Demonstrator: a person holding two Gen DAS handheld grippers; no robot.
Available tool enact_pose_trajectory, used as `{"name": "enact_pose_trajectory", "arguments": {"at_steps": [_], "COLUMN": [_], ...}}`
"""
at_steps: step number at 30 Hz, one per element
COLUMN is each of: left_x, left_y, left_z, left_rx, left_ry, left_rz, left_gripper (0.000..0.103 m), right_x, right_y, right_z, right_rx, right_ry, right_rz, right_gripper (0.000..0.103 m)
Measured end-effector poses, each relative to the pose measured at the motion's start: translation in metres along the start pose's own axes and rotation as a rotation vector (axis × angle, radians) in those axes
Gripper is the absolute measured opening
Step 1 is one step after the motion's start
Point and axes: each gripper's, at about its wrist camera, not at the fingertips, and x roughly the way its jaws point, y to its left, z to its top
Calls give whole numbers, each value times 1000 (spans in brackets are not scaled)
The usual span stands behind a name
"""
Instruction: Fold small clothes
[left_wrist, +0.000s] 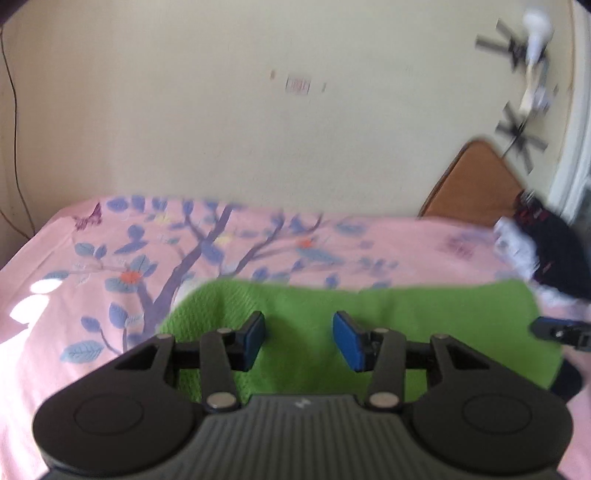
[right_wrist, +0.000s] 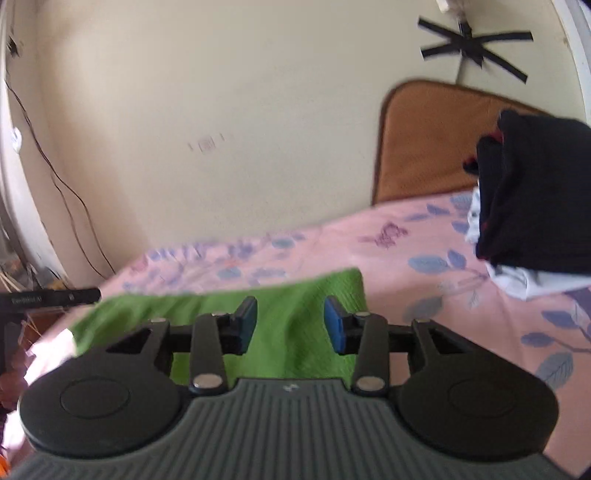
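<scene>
Both my claws, left claw (left_wrist: 299, 339) and right claw (right_wrist: 290, 325), part open and holding nothing over the green cloth (left_wrist: 424, 314) lying mid-frame on the bed (left_wrist: 55, 362); I'd pinch opposite corners together, keeping the edge taut.

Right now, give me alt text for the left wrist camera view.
The left gripper, jaws open and empty, hovers over a green cloth lying on a pink floral bedsheet. Dark and white clothes sit at the right, against a cream wall.
</scene>
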Motion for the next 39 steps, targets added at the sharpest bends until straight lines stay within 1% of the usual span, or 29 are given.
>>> {"name": "enact_pose_trajectory", "arguments": {"at_steps": [1, 2, 3, 4, 5, 6, 7, 8, 9, 10, 11, 13, 14, 15, 17, 19, 20, 22, 24, 27, 28, 33, 37, 39], "left_x": [9, 8, 6, 2, -2, -6, -12, -21, -29, -33, -36, -35, -32, -28, -14, 1, 1, -3, -5, -6, -6, -6, -5, -5], "left_y": [-1, -3, -5, -6, -6, -5, -3, -2, -3, -5, -9, -18, -25, -33, -45, -47, -49, -54, -61, -66, -66, -66, -65, -65], "left_z": [-10, -13, -11, -10, -10, -10, -10, -10, -9, -8, -5, -2, -2, -3, -9, -20, -26, -28, -30, -31, -31, -32, -32, -32], "left_rx": [22, 41, 43, 33, 15, -7, -39, -82, -113, -129, -135, -140, -135, -118, -88, -90, -75, -46, -11, 16, 17, 6, 5, 5], "left_ry": [-45, -58, -42, -33, -31, -29, -35, -58, -82, -100, -117, -117, -109, -97, -63, -26, -55, -74, -78, -81, -81, -84, -82, -83], "left_rz": [25, 36, 49, 51, 41, 30, 13, -29, -74, -103, -136, -228, -262, -274, -266, -260, -249, -240, -215, -210, -216, -218, -239, -239], "left_gripper": [45, 45, 45, 44, 45, 45, 45, 46, 48, 54, 56, 56, 57, 57, 57, 56, 57, 63, 64, 73, 76, 77, 87, 88], "right_x": [13, 10, 8, 3, -6, -14, -22, -30, -36, -39, -42, -43, -43, -43, -42, -41, -41, -42, -43, -40, -40, -42, -42, -41], "right_y": [-7, -12, -15, -17, -20, -21, -24, -30, -36, -43, -51, -62, -67, -69, -70, -69, -69, -70, -71, -71, -69, -68, -66, -65], "right_z": [-10, -13, -11, -8, -9, -11, -14, -16, -20, -24, -28, -34, -37, -39, -40, -41, -41, -40, -40, -41, -40, -43, -42, -41], "right_rx": [-12, 4, 30, 62, 82, 93, 111, 147, 187, 229, 280, 368, 409, 441, 462, 453, 456, 467, 476, 471, 468, 459, 445, 437], "right_ry": [67, 33, 40, 45, 29, 5, -21, -44, -56, -61, -64, -61, -55, -50, -47, -44, -45, -57, -67, -74, -75, -81, -76, -73], "right_rz": [-48, -27, -31, -35, -30, -32, -29, -23, -16, -8, -4, 3, 13, 26, 45, 36, 37, 43, 46, 39, 39, 38, 32, 28], "right_gripper": [39, 37, 34, 37, 38, 44, 54, 57, 57, 57, 57, 58, 58, 58, 59, 59, 59, 59, 59, 60, 61, 63, 65, 66]}}
